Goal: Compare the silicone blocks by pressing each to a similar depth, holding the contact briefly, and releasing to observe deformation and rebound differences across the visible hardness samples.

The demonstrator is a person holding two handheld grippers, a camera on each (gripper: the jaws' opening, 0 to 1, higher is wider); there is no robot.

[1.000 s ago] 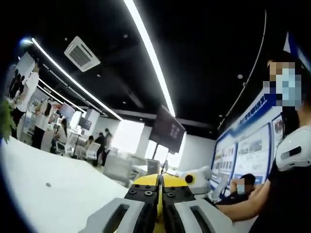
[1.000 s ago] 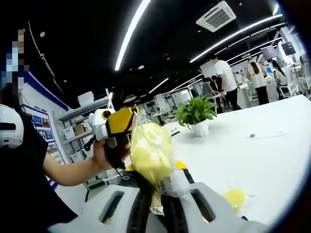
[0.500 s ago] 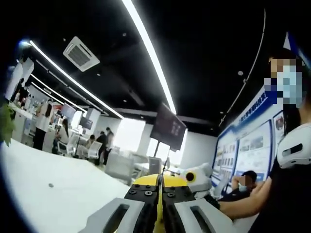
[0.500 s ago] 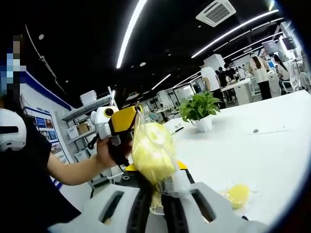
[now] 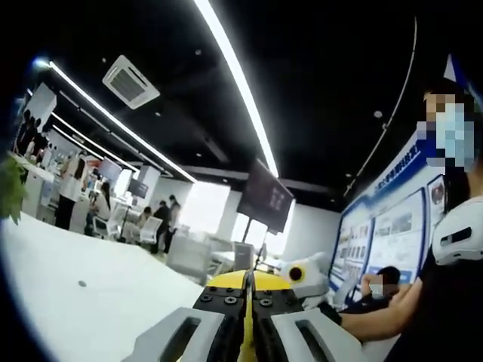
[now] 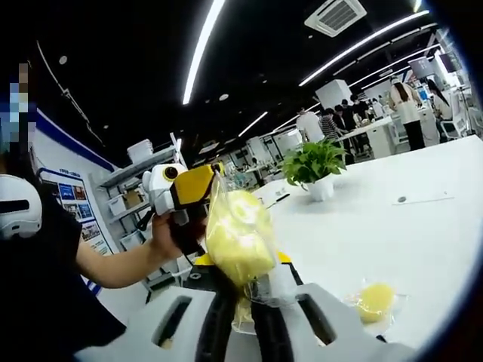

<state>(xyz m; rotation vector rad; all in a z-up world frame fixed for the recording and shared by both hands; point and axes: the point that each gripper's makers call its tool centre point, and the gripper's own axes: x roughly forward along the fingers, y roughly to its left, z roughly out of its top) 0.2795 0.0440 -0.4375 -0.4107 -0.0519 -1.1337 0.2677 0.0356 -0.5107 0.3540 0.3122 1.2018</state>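
No readable writing; wall posters (image 5: 389, 237) too blurred. Right hand-held gripper (image 6: 243, 320) pinches a clear bag with a yellow silicone block (image 6: 235, 237), held up above the white desk (image 6: 392, 234). A second bagged yellow block (image 6: 375, 300) lies on the desk, near its edge. Left hand-held gripper (image 5: 247, 339): jaws pressed together on a thin yellow strip (image 5: 247, 317). Desk broad and open up to the potted plant (image 6: 317, 166).
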